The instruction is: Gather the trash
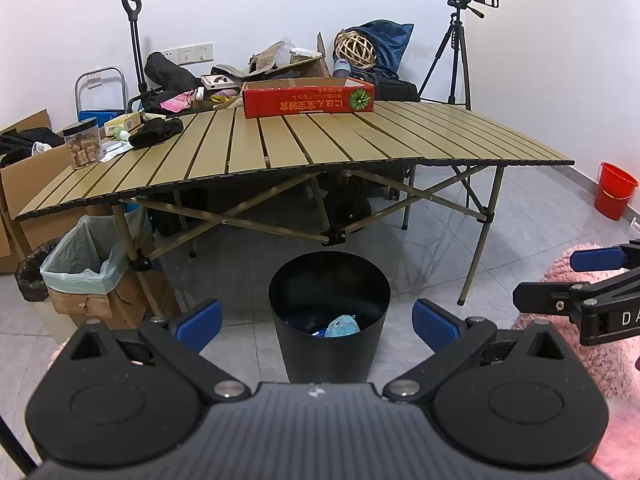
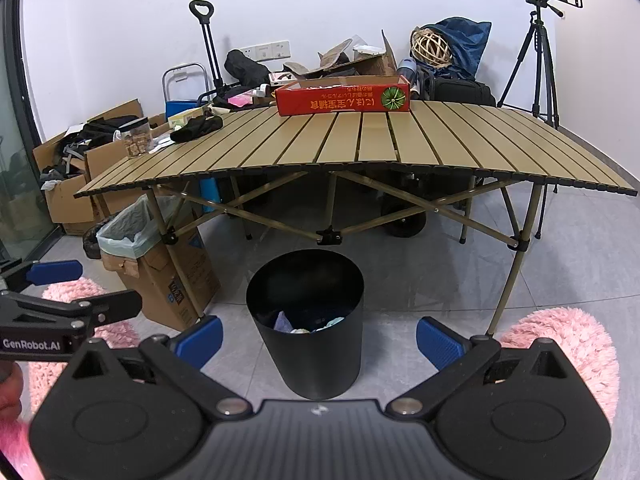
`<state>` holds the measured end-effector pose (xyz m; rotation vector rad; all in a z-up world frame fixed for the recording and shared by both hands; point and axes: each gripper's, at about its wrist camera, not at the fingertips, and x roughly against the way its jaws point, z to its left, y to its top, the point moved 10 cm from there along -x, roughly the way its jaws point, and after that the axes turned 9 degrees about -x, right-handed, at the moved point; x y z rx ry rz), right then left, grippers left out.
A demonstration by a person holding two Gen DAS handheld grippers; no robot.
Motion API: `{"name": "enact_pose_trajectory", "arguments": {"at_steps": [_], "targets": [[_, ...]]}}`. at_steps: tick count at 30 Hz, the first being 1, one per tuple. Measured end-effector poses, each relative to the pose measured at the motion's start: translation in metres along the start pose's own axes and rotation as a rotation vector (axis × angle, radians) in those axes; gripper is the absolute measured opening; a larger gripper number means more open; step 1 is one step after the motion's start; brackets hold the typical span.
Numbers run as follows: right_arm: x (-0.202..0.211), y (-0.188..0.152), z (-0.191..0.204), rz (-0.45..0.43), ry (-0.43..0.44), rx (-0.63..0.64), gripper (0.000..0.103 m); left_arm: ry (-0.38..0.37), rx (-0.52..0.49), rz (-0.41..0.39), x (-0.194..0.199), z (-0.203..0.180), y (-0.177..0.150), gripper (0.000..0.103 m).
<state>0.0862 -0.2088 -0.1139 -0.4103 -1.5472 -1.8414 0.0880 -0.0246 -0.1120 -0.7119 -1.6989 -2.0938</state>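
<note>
In the left wrist view, the left tongs (image 1: 317, 321) are wide apart and hold nothing. The black bin (image 1: 329, 316) sits low in the middle, with trash (image 1: 341, 326) inside.

In the right wrist view, the right tongs (image 2: 319, 336) are wide apart too. The bin (image 2: 306, 320) stands on the floor below the tabletop (image 2: 360, 144).

Both grippers are held side by side, level and aimed forward. The left gripper (image 1: 316, 322) has its blue fingers (image 1: 199, 323) spread wide, gripping nothing. The right gripper (image 2: 319, 338) is likewise splayed and empty.
</note>
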Motion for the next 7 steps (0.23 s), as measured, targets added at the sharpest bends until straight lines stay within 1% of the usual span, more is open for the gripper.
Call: {"name": "enact_pose_trajectory", "arguments": {"at_steps": [7], "targets": [[-0.0014, -0.0016, 0.0004, 0.002, -0.001, -0.003, 0.103, -0.005, -0.002, -0.002, 0.0005, -0.0038, -0.0014, 0.103]]}}
